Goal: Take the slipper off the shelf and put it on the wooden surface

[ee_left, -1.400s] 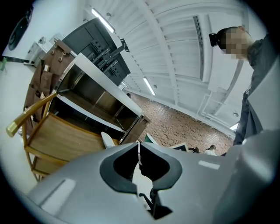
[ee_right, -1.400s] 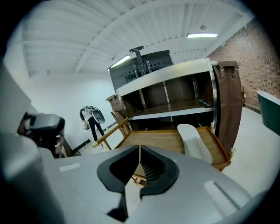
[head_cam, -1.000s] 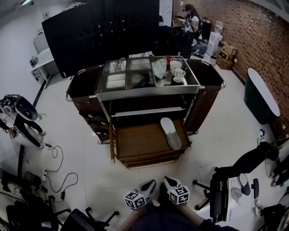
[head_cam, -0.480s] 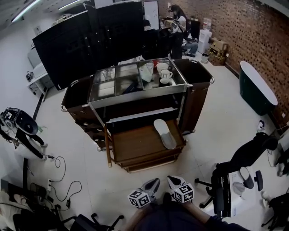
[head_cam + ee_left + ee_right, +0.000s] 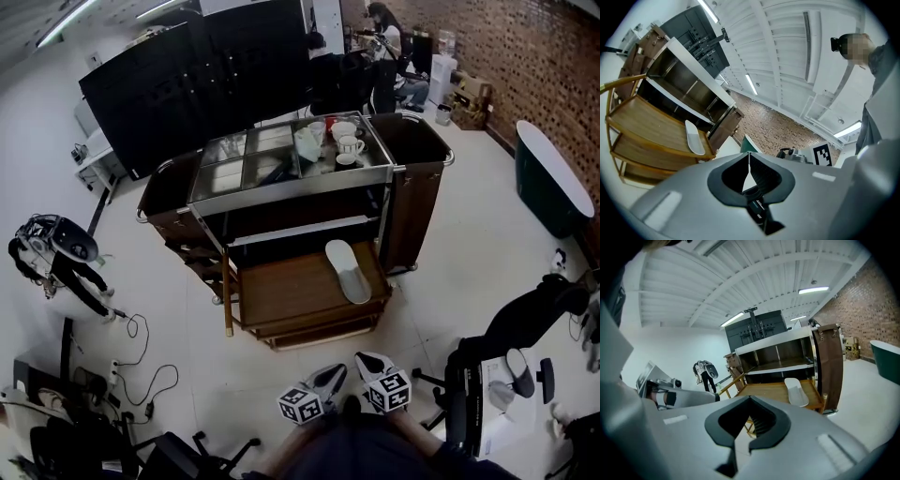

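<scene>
- The white slipper (image 5: 348, 272) lies flat on the wooden surface (image 5: 281, 292), close to its right edge and running front to back.
- The wooden surface juts out low at the front of a cart (image 5: 298, 190), under a dark shelf (image 5: 309, 228).
- The left gripper (image 5: 749, 160) is held low, close to the person's body and well apart from the cart. Its jaws are pressed together with nothing between them.
- The right gripper (image 5: 749, 420) sits just beside the left one and points toward the cart. Its jaws are also together and empty.
- White cups (image 5: 349, 145) stand at the right end of the cart's top. The pale thing next to them may be a cloth, but it is too small to tell.
</scene>
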Tool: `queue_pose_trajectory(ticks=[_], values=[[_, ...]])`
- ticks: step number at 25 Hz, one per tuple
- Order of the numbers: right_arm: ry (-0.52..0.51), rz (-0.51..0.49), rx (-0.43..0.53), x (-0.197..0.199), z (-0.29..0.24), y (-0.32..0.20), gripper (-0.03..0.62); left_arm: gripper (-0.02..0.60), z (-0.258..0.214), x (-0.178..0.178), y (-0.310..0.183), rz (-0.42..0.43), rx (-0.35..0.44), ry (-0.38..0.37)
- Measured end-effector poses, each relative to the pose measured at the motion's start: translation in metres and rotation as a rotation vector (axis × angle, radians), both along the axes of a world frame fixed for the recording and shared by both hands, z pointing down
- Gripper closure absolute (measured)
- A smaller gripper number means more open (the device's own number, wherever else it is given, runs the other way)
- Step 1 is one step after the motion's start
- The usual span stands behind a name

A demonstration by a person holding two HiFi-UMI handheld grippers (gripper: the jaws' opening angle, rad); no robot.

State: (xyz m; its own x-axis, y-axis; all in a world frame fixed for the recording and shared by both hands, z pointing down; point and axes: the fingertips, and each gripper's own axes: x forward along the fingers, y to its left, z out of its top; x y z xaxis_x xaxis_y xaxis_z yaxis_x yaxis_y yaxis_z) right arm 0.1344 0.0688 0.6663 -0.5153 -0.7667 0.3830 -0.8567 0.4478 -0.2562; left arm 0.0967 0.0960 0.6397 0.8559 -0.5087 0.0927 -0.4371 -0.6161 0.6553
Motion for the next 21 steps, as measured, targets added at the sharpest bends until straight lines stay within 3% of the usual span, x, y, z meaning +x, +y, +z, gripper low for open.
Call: queue_pose_trajectory(ticks=[4, 21], values=[[0.003, -0.011, -0.017, 0.008, 0.003, 0.001, 0.594, 0.563, 0.001, -0.004, -0.004, -0.035, -0.007, -0.011], [-0.029, -0.058, -0.029, 0.01, 0.007, 0.006, 0.594, 0.563, -0.001, 0.014, 0.003, -0.018, 0.014, -0.057]])
